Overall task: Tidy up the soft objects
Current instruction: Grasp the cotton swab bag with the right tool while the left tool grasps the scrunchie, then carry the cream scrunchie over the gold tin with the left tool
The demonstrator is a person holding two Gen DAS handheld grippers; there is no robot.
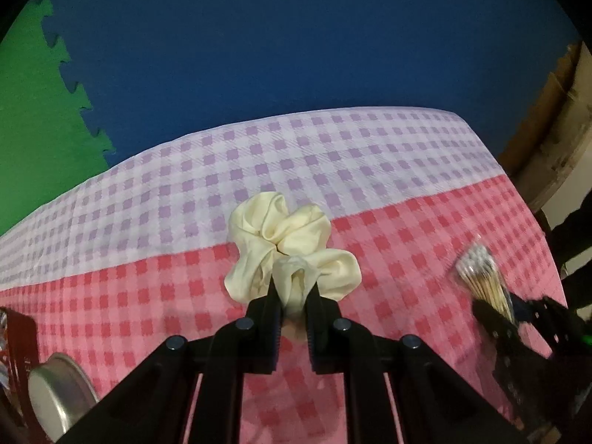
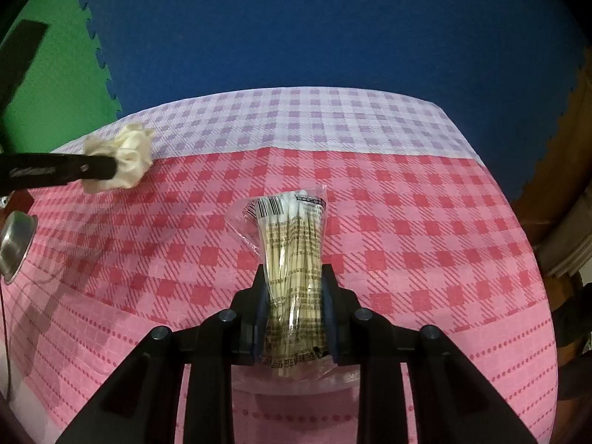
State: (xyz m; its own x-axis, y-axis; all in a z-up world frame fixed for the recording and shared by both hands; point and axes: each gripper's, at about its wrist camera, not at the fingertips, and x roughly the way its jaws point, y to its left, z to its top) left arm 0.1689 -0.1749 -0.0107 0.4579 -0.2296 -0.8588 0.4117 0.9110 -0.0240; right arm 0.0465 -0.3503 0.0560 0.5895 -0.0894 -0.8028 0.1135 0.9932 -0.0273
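Observation:
A cream satin scrunchie (image 1: 285,236) is pinched at its near fold by my left gripper (image 1: 294,288), which is shut on it over the checked tablecloth (image 1: 407,192). The right wrist view shows the same scrunchie (image 2: 127,155) at the far left, in the left gripper (image 2: 111,167). A clear bag of cotton swabs (image 2: 292,244) points away from me, squeezed at its middle between the pads of my right gripper (image 2: 294,277). In the left wrist view the swab bag (image 1: 481,277) appears at the right, in the right gripper (image 1: 497,314).
A round metal tin (image 1: 55,392) and a dark red box (image 1: 14,347) sit at the near left. The tin (image 2: 14,244) also lies at the left edge in the right wrist view. Blue and green foam floor mats (image 2: 296,29) lie beyond the table. A wooden piece (image 1: 555,125) stands at the right.

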